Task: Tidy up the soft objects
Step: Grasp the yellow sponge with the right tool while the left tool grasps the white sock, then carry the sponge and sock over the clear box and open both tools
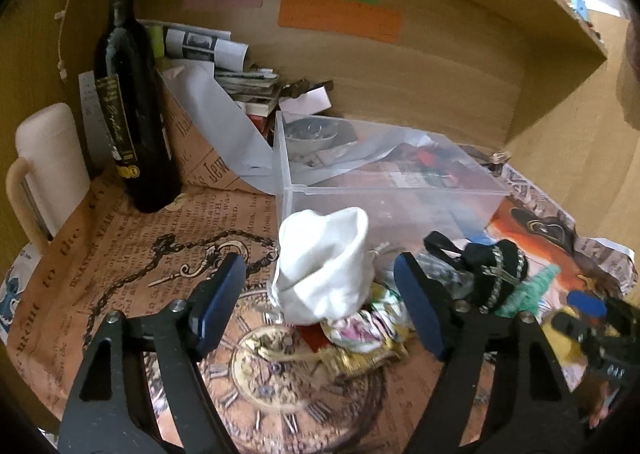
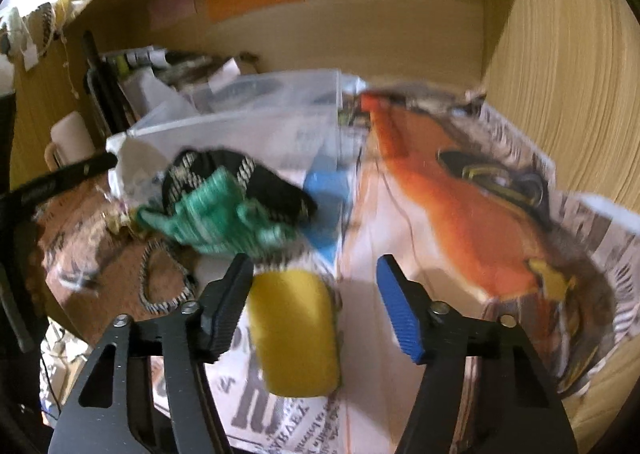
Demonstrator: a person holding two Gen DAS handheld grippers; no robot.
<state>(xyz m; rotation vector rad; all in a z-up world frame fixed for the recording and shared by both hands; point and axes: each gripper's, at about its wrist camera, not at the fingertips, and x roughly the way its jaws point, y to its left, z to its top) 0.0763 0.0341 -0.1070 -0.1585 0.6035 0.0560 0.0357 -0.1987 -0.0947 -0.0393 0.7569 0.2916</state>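
Note:
In the left wrist view a white cloth bundle (image 1: 326, 266) stands on the papered table, in front of a clear plastic box (image 1: 384, 178). My left gripper (image 1: 320, 302) is open, its fingers on either side of the bundle's base. A floral cloth (image 1: 360, 324) lies under the bundle. A black trimmed pouch (image 1: 492, 266) and a green knit piece (image 1: 536, 290) lie to the right. In the right wrist view my right gripper (image 2: 314, 306) is open over a yellow sponge (image 2: 296, 330). The green knit (image 2: 216, 214) and black pouch (image 2: 256, 178) lie just beyond, left.
A dark wine bottle (image 1: 132, 106) and a cream mug (image 1: 48, 158) stand at the left. Stacked papers (image 1: 224, 66) fill the back corner. A blue sponge (image 2: 326, 190) lies by the box (image 2: 248, 122). Wooden shelf walls (image 2: 560, 74) enclose the back and right.

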